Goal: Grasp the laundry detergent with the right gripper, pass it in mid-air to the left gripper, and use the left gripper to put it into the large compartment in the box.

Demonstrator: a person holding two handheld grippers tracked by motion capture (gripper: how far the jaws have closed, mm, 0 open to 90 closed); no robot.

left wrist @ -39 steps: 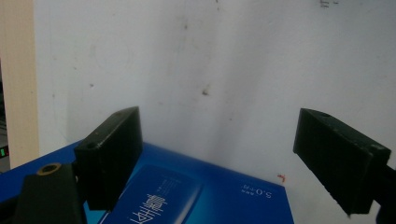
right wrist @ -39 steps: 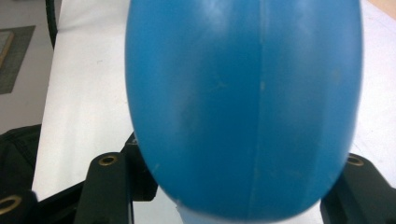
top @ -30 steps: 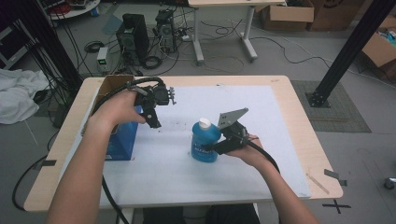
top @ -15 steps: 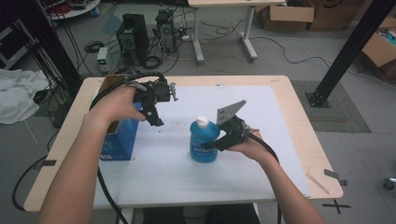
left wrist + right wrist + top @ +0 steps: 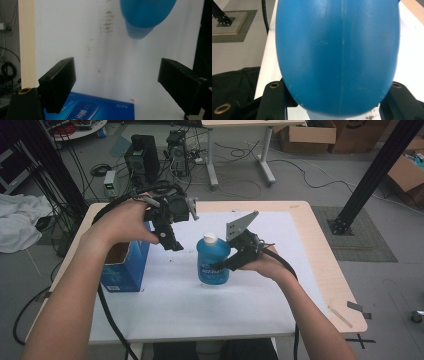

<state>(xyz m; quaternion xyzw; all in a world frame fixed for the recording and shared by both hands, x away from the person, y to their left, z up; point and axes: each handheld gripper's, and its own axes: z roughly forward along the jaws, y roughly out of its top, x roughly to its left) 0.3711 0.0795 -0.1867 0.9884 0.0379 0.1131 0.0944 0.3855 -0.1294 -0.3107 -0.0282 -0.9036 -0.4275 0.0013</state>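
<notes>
A blue bottle with a white cap stands upright over the middle of the white sheet. My right gripper is shut on its body from the right. In the right gripper view the bottle sits between the two black jaws of that gripper. The bottle seems to hang just above the sheet. My left gripper hangs left of the bottle, pointing down, open and apart from it. In the left gripper view its jaws stand wide with nothing between them, and the bottle lies ahead.
An open blue box stands at the table's left, just below and left of my left gripper; its printed face is close under the jaws. The wooden table edge runs along the right. Cables trail from both grippers.
The right gripper has carried the bottle upward and slightly left. The left gripper has risen higher above the sheet, still open.
</notes>
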